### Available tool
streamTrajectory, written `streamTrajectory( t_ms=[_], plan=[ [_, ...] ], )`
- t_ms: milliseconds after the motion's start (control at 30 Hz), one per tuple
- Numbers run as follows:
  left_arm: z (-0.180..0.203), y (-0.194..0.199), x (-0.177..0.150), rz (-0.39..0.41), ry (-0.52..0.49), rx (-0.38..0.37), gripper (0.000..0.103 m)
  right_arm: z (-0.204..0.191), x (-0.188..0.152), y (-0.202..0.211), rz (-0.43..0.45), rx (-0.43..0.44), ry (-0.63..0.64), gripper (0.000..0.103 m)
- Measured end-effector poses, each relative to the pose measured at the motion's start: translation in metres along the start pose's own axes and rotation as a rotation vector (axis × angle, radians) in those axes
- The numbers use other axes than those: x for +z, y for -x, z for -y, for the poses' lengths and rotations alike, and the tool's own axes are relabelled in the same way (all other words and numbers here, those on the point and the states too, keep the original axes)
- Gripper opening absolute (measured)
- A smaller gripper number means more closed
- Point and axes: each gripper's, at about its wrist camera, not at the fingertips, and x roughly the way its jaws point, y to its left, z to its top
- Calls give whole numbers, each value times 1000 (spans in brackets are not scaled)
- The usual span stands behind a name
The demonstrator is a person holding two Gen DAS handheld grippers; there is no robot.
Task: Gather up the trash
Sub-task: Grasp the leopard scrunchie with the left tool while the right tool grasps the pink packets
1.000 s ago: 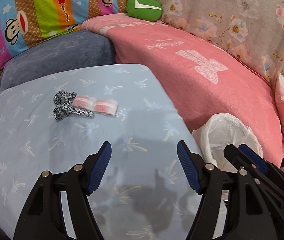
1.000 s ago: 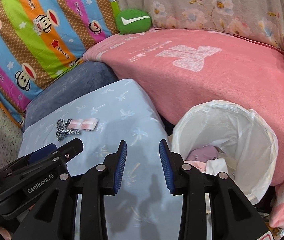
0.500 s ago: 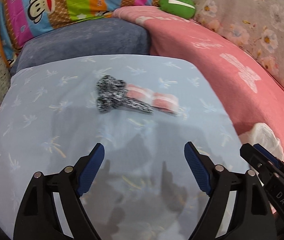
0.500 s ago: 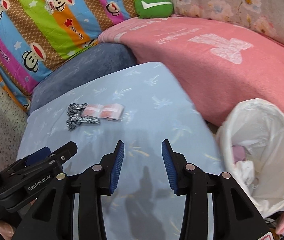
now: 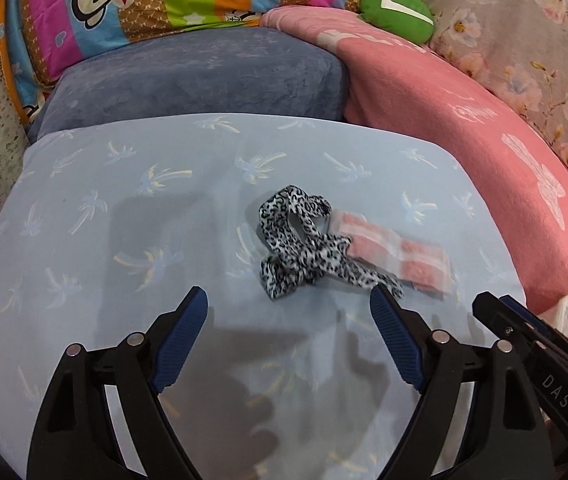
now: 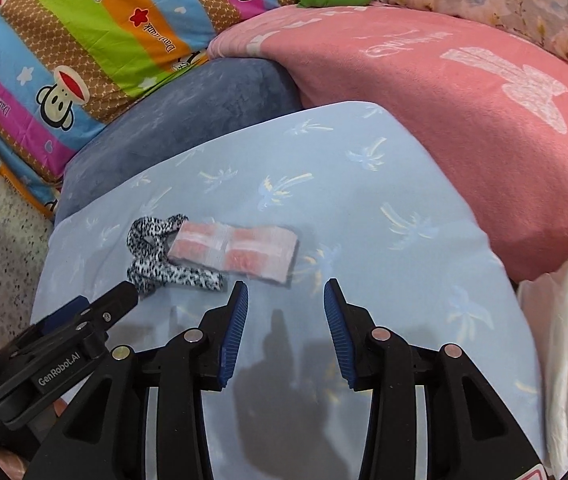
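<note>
While both jaws stand spread and empty, the right gripper [image 6: 285, 312], just opening further, and the left gripper [image 5: 288, 316] hover over smooth blue cloth [image 5: 84, 240]; just beyond lie a knotted leopard-print ribbon [image 5: 303, 248] and a flat crinkly pink packet [image 6: 236, 250].

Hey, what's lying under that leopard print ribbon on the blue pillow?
The leopard print ribbon overlaps one end of a clear packet with pink contents. The rest of it rests on the light blue pillow. How far the packet reaches beneath the ribbon is covered.
</note>
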Motion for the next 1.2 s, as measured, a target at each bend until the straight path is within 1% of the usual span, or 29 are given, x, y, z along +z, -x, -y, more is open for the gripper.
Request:
streamTrajectory(
  t_ms=[133,300,367,533,567,600,633,667,700,733,800,900,1100,1200],
  plan=[
    [-3,-13,9,-23,40,-17,80,-7,8,-21,-8,-10,2,46],
    [-6,-27,14,-40,49,-26,78,-10,11,-40,-29,-14,7,46],
    [-7,-30,14,-47,57,-37,73,-11,11,-46,-35,-14,9,46],
    [-9,-35,11,-59,51,-62,53,-19,9,-54,-29,-36,44,46],
    [-8,-34,11,-54,49,-65,50,-21,8,-54,-26,-41,56,41],
    [-8,-35,11,-59,46,-80,40,-24,7,-55,-27,-40,68,35],
    [-7,-35,11,-65,45,-94,34,-26,7,-56,-24,-42,75,33],
    [-7,-35,11,-70,44,-105,31,-29,5,-55,-20,-45,87,29],
    [-6,-35,11,-72,41,-112,24,-30,4,-54,-18,-49,96,25],
    [-5,-34,10,-75,37,-116,22,-32,3,-52,-14,-53,106,24],
    [-4,-31,7,-72,32,-117,20,-34,0,-48,-9,-55,118,20],
    [-3,-29,5,-83,40,-132,20,-33,-4,-41,-10,-45,105,17],
    [7,-14,-2,-74,34,-134,19,-24,-15,-18,-2,-33,71,16],
    [14,-2,-7,-69,24,-137,19,-18,-21,-5,-9,-14,47,16]
  ],
)
